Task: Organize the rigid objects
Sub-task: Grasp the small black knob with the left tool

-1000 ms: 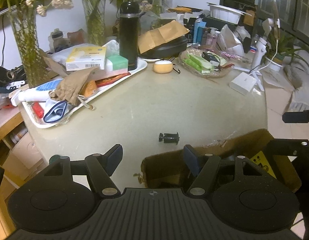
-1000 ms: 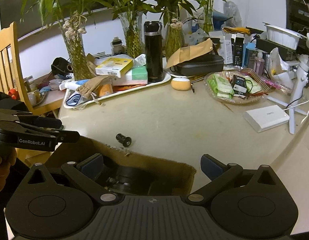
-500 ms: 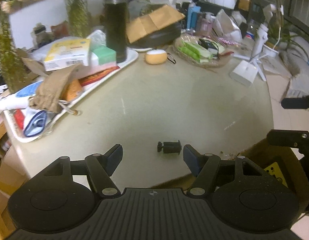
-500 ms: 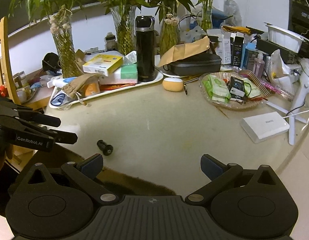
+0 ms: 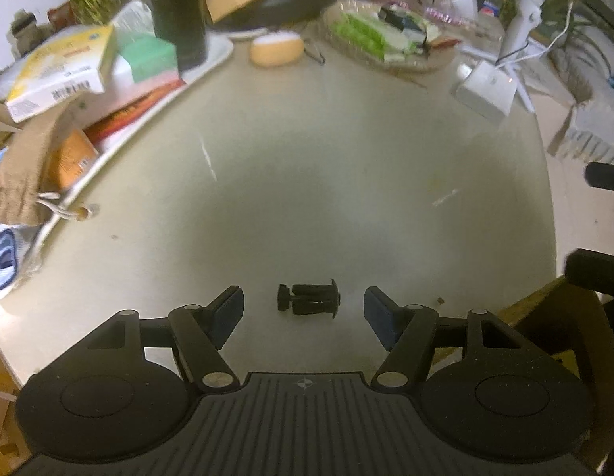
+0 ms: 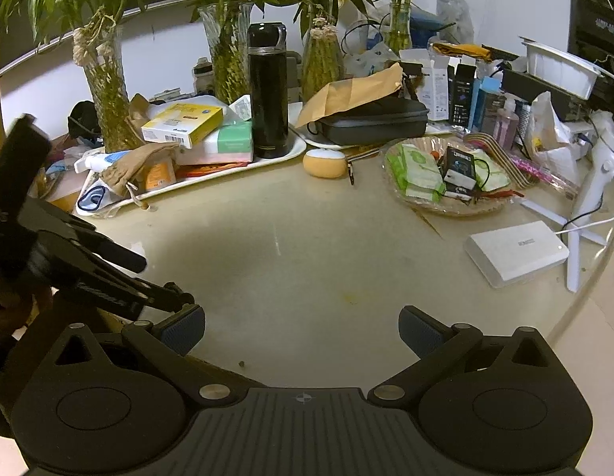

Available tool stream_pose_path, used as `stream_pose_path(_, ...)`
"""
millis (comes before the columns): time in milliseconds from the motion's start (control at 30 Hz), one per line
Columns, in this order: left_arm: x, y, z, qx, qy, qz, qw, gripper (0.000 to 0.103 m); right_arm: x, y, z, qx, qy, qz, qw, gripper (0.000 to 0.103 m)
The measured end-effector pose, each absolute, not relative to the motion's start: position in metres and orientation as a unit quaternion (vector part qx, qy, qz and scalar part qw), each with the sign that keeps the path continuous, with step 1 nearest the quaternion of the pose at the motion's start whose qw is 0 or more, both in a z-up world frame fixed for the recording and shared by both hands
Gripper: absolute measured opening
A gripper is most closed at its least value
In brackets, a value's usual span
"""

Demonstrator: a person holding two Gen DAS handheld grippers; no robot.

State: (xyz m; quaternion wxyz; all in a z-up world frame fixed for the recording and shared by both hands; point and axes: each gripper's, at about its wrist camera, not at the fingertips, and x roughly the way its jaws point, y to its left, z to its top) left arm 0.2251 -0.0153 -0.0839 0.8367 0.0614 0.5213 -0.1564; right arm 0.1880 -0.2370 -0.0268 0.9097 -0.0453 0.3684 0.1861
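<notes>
Left wrist view: the left gripper (image 5: 303, 309) has moved across the round beige table (image 5: 346, 182) and dipped down. Before, the small black plastic knob part (image 5: 309, 299) lay ahead near the brown cardboard box (image 5: 545, 317). Now it lies on its side right between the two blue pads (image 5: 229, 309), touching neither. The jaws are apart and hold nothing. It looks ready to be squeezed and picked up. The right gripper (image 6: 301, 329) is apart too, empty, over bare table.

No print can be read with certainty. The yellow box (image 6: 182, 123) carries a barcode label with print too small to read. The white box's (image 6: 517, 256) grey wording is blurred.
</notes>
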Motion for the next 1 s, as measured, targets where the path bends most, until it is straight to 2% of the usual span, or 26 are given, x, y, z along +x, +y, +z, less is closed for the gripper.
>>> stream_pose_path(433,0.241,-0.028,-0.102,0.063,0.557,-0.149,0.815,0.063,0.187,-0.243,-0.025,-0.042,0.366,0.188,0.911,0.103)
stream_pose_path(500,0.239,-0.028,-0.101,0.069,0.553,-0.142,0.818,0.054,0.186,-0.244,-0.025,-0.044,0.366,0.187,0.911,0.103)
stream_pose_path(533,0.239,-0.028,-0.100,0.072,0.550,-0.136,0.821,0.044,0.186,-0.243,-0.026,-0.044,0.366,0.186,0.911,0.103)
stream_pose_path(567,0.239,-0.026,-0.099,0.073,0.548,-0.131,0.823,0.038,0.186,-0.244,-0.026,-0.044,0.366,0.186,0.911,0.103)
stream_pose_path(733,0.240,-0.019,-0.098,0.047,0.549,-0.135,0.823,0.038,0.188,-0.242,-0.027,-0.041,0.369,0.182,0.911,0.103)
stream_pose_path(1000,0.234,-0.011,-0.081,0.033,0.506,-0.134,0.852,0.038,0.190,-0.240,-0.028,-0.039,0.371,0.180,0.910,0.103)
